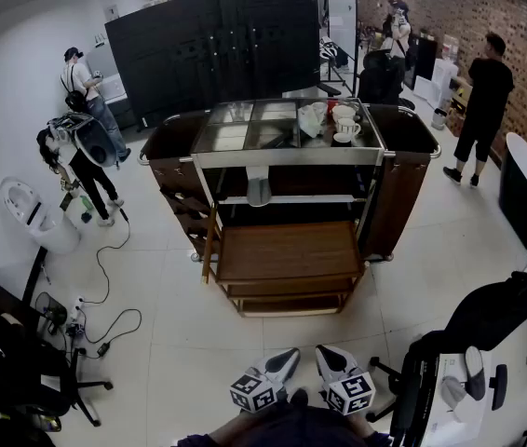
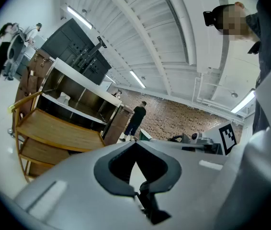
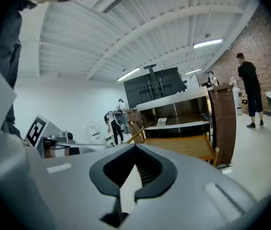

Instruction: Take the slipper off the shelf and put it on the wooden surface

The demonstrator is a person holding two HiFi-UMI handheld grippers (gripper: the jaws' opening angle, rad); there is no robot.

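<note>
Both grippers are held low at the bottom of the head view, side by side, well short of the trolley. The left gripper is closed with nothing in it, and its own view shows the jaws meeting tip to tip and pointing up over the room. The right gripper is also closed and empty, its jaws together in its own view. The slipper, pale grey, lies on the trolley's middle shelf near the shelf's left-centre, untouched and well apart from both grippers. It shows small in the left gripper view and the right gripper view. The wooden surface sits just below and in front of that shelf, bare, with a lower wooden tier under it. It is also visible in the left gripper view and the right gripper view. White cups and cloth-like items stand on the trolley top at the right. A person in black stands by the brick wall at the right, two other people are at the far left, and a white toilet is on the floor there.
</note>
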